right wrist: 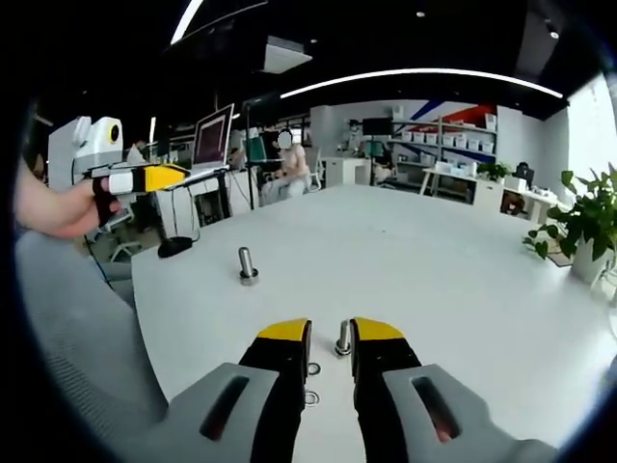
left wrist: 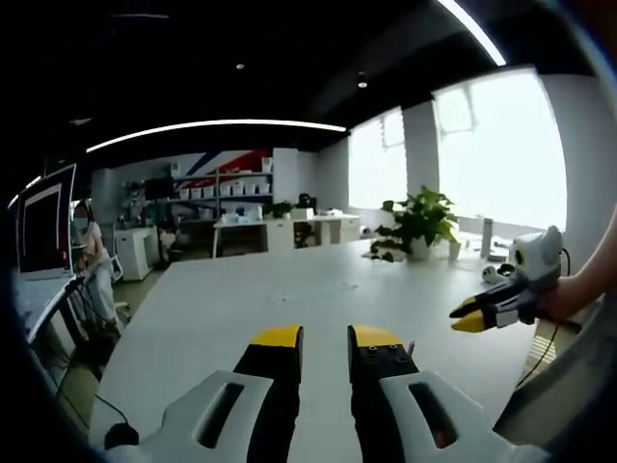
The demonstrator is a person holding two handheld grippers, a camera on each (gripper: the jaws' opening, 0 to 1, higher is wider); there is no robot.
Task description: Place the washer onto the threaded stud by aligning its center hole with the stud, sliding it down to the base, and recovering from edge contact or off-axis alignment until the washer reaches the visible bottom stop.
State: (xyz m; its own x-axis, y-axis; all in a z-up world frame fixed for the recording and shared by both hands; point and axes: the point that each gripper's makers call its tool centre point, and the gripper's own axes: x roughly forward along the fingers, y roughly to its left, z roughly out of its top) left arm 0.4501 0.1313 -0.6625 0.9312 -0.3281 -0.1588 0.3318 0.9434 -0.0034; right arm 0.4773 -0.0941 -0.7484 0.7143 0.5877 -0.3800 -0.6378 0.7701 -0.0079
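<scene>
Left gripper and right gripper both hover with fingers slightly parted, gripping nothing.

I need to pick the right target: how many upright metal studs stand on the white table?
2: one grey metal threaded stud farther out, toward the left; one smaller metal stud between the right gripper's jaws.

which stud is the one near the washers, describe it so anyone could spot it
On the white table, look between the tips of the right claw. A short metal stud stands there upright, with two small washers lying flat just left of it. The other stud is taller and stands alone, farther out toward the left claw.
</scene>
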